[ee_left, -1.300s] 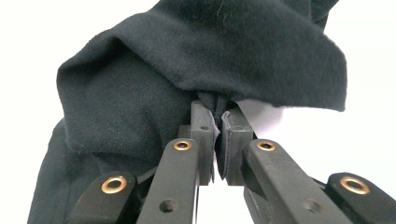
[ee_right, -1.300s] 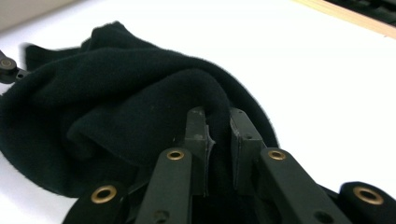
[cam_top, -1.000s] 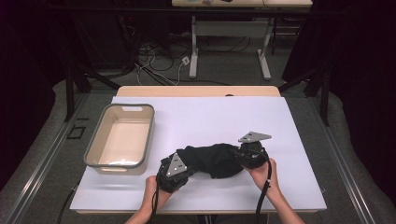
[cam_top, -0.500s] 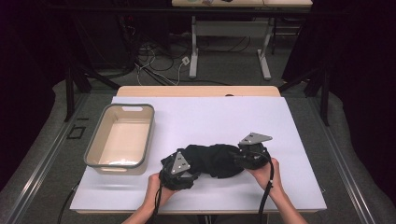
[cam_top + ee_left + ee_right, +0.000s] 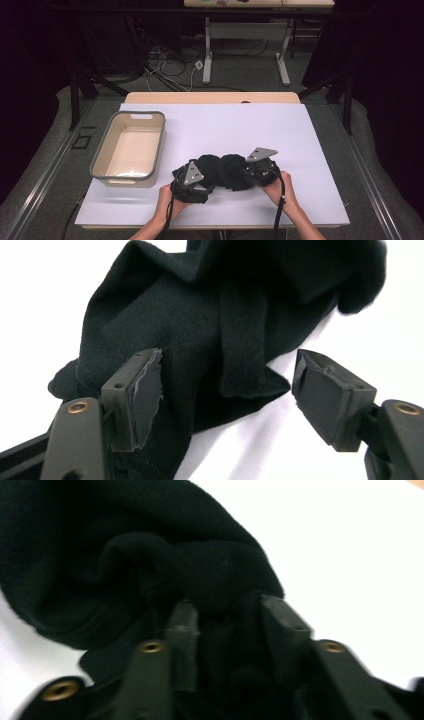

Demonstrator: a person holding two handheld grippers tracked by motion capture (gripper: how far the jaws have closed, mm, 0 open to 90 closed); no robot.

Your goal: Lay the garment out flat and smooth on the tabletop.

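A black cloth (image 5: 222, 171) lies bunched in a dark heap on the white table cover (image 5: 300, 150), close to the person's edge, with a gripper at each end of it. To its left, just apart from it, stands a beige tub (image 5: 129, 148) with a grey rim.

The left gripper (image 5: 227, 390) has its jaws spread; they have just been opening. A folded edge of the cloth lies between them. The left-hand pad (image 5: 145, 390) in the left gripper view sits against the fabric, while the other pad stands clear of it over bare white surface, so nothing is pinched there. From above, the left hand (image 5: 167, 202) holds this gripper low at the cloth's near-left end.

The right gripper (image 5: 227, 617) is at the cloth's right end, held by the right hand (image 5: 277, 187). Its jaws have just been closing, and a fold of the cloth sits between them. The right gripper view is blurred, so it only seems that the pads press the fabric; they look narrowed around a bunched ridge of it.
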